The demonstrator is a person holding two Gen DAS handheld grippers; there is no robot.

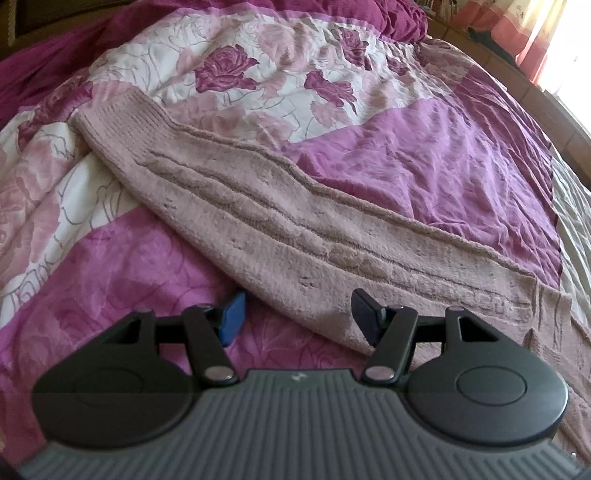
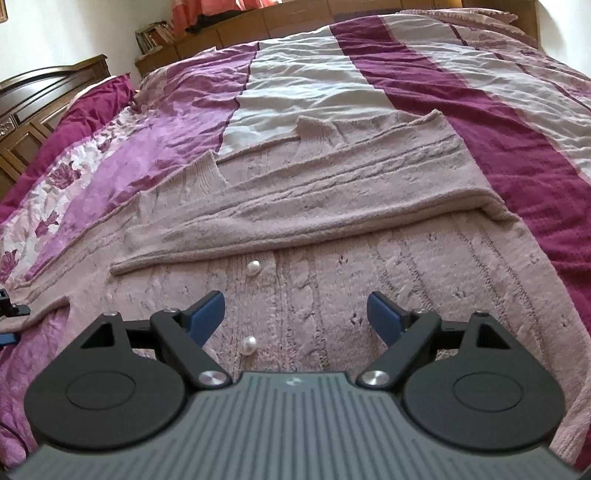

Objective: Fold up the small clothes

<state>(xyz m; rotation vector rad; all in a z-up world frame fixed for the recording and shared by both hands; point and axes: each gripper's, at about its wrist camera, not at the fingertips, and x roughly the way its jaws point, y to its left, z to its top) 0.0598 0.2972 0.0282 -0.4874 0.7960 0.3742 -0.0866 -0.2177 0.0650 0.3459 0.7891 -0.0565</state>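
A dusty-pink cable-knit cardigan (image 2: 332, 266) with pearl buttons (image 2: 254, 267) lies flat on the bed. One sleeve is folded across its body (image 2: 295, 206), the ribbed cuffs (image 2: 317, 129) at the far side. In the left wrist view the other sleeve (image 1: 277, 221) stretches out diagonally, its ribbed cuff (image 1: 122, 118) far left. My left gripper (image 1: 297, 317) is open, hovering low at the near edge of that sleeve, holding nothing. My right gripper (image 2: 295, 319) is open above the button placket, holding nothing.
The bed has a purple, white and magenta floral bedspread (image 1: 424, 155). A wooden headboard (image 2: 44, 96) is at the left, a wooden ledge with books (image 2: 155, 35) beyond. The left gripper's edge shows at the far left of the right wrist view (image 2: 7, 314).
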